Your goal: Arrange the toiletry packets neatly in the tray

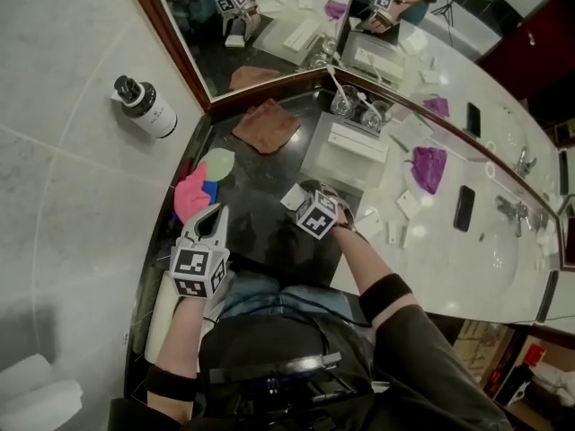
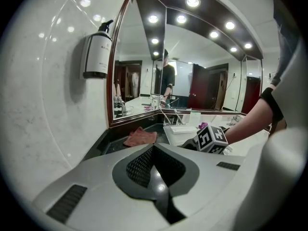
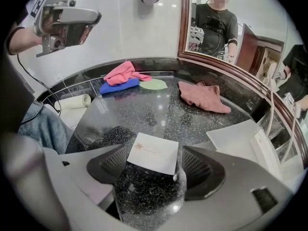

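Observation:
A white square toiletry packet (image 3: 153,150) lies flat on the black speckled counter, between the wide-open jaws of my right gripper (image 3: 154,163); the pads do not press on it. In the head view the same packet (image 1: 293,197) peeks out just beyond the right gripper (image 1: 305,203), which points steeply down. The white tray (image 1: 334,162) stands behind it near the mirror corner with long white packets inside; the tray (image 3: 240,138) also shows at the right. My left gripper (image 1: 214,214) hovers at the left by the counter's front edge, jaws shut and empty (image 2: 153,147).
A rust-coloured cloth (image 1: 267,126) lies near the mirror. Pink and blue cloths (image 1: 190,196) and a green disc (image 1: 218,162) sit at the counter's left. Glasses (image 1: 355,106) stand behind the tray. Loose packets (image 1: 406,205), a purple item (image 1: 429,167) and a phone (image 1: 464,207) lie on the white countertop.

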The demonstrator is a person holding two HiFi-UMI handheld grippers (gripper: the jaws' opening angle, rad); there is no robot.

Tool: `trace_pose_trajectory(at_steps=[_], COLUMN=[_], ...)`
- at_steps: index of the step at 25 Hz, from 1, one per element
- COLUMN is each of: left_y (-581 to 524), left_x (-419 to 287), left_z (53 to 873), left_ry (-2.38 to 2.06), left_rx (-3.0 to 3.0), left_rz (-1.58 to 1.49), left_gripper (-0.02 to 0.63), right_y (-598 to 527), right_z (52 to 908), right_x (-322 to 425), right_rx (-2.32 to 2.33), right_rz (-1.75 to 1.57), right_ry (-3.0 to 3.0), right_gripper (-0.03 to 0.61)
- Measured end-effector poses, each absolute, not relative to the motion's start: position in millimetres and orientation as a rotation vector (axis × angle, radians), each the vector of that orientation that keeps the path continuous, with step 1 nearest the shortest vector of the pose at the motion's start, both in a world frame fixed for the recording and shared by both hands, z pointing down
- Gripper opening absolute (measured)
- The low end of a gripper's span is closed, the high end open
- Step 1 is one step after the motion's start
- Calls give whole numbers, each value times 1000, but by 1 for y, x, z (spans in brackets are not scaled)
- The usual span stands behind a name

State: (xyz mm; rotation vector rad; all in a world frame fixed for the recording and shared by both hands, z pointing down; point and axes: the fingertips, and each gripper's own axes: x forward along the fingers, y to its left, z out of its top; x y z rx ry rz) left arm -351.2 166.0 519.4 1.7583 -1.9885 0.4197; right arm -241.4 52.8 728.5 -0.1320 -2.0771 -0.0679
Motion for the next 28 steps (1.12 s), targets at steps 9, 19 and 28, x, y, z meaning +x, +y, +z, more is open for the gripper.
trace_pose_trajectory(at_steps=[9, 19, 28], left_y=[129, 62, 19], left_x=[-331, -284, -236], left_z=[512, 500, 492], left_ry=[-1941, -1858, -1752], left_rx=[1817, 1947, 2067], left_rz=[409, 403, 442], left_gripper=[0, 0, 0], right_y=[43, -20, -72], right_z=[653, 533, 501], right_x=[-223, -134, -8], right_rx=[-93, 322, 843], right_rz=[8, 232, 488], right_ry=[-2237, -2509, -2561], right_gripper=[309, 73, 15])
